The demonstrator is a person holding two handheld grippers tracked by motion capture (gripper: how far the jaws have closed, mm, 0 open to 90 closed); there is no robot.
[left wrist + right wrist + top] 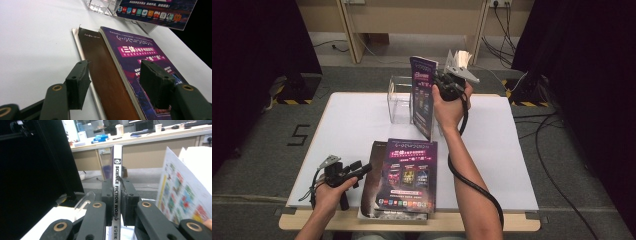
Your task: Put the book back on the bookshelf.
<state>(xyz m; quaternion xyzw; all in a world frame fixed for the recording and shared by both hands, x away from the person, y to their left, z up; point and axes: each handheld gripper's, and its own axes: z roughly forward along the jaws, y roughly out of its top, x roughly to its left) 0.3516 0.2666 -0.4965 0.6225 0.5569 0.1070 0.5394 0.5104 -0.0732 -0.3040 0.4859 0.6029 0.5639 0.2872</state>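
High view shows the right claw (447, 82) pinching an upright purple magazine (423, 95) by its spine, held above the far part of the white worktop (352, 125), just beside a clear acrylic holder (399, 100). Right gripper view has the spine clamped between both pads. Near the front edge, the left claw (362, 169) stands spread, touching nothing, beside a stack of magazines (404, 177) lying flat.

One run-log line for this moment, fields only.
right hand-held gripper: shut on magazine, upright beside clear holder | left hand-held gripper: open, at stack | table: white
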